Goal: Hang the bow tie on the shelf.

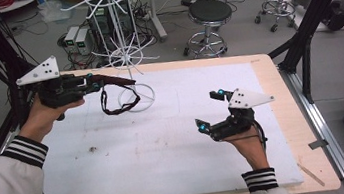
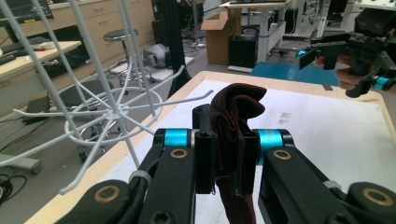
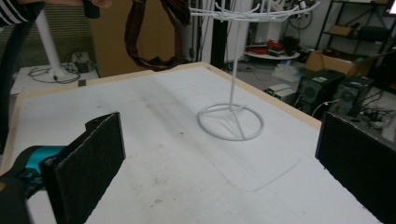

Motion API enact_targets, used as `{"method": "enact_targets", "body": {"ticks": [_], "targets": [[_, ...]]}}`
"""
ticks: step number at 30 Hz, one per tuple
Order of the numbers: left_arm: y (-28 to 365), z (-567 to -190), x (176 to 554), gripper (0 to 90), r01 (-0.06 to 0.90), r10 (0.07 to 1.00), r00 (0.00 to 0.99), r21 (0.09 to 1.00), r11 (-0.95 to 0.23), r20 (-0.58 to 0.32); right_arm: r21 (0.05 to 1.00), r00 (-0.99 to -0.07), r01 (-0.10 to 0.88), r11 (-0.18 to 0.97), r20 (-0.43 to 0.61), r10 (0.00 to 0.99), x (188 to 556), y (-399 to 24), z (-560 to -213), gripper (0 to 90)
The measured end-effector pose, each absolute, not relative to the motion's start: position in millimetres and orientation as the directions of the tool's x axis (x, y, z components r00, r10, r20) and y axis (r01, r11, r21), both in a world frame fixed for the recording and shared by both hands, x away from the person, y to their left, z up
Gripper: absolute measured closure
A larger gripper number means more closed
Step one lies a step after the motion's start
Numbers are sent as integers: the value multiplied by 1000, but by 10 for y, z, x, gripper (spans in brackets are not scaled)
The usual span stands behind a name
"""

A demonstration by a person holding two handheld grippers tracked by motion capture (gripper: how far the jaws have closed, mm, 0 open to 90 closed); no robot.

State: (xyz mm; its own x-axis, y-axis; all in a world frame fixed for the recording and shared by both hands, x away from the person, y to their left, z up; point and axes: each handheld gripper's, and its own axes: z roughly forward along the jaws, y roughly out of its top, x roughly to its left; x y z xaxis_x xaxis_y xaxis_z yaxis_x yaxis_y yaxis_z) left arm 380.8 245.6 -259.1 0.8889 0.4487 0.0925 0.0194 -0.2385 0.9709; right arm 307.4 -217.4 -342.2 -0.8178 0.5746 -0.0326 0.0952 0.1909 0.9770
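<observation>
Table (image 1: 267, 72): light wood edge, topped by a white board (image 1: 166, 148) with scuffs and a few dark specks; floor beyond it carries stools (image 1: 209, 14), black boxes and cables.

White wire rack (image 1: 126, 52): thin pole on a ring base (image 3: 230, 122) standing on the far-left part of the board; tiers of hooked wire arms up the pole; in the left gripper view the arms (image 2: 112, 112) sit close to the left of the jaws.

Left gripper (image 1: 97, 82): raised above the board's far-left corner, held in the left hand (image 1: 44, 116), striped cuff on the sleeve; grey three-cornered plate on top; jaws point right toward the rack pole. Jaws pressed together on a dark maroon fabric band (image 2: 231, 140); left gripper view shows the cloth bunched between the two black jaws and sticking up past them. In the high view the band (image 1: 116, 91) runs out from the jaws as a strip, the rest hanging as a loop just beside the pole, above the ring base; cannot tell if it touches the rack. Right gripper view shows the same loop (image 3: 149, 42) dangling clear of the board at top left.

Right gripper (image 1: 211, 109): low over the right half of the board, held in the right hand (image 1: 250, 147), well apart from the rack and the band; jaws spread wide, nothing between them; right gripper view has the two black pads at opposite edges with the ring base between them farther off.
</observation>
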Motion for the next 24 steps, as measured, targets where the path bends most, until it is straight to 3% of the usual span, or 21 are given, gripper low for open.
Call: {"method": "enact_targets", "body": {"ticks": [24], "targets": [[2371,-2525,4227,819,19,458,879,951,-308,131,993,-729,97,73,20,684,2788,-2603,-3819,7]]}}
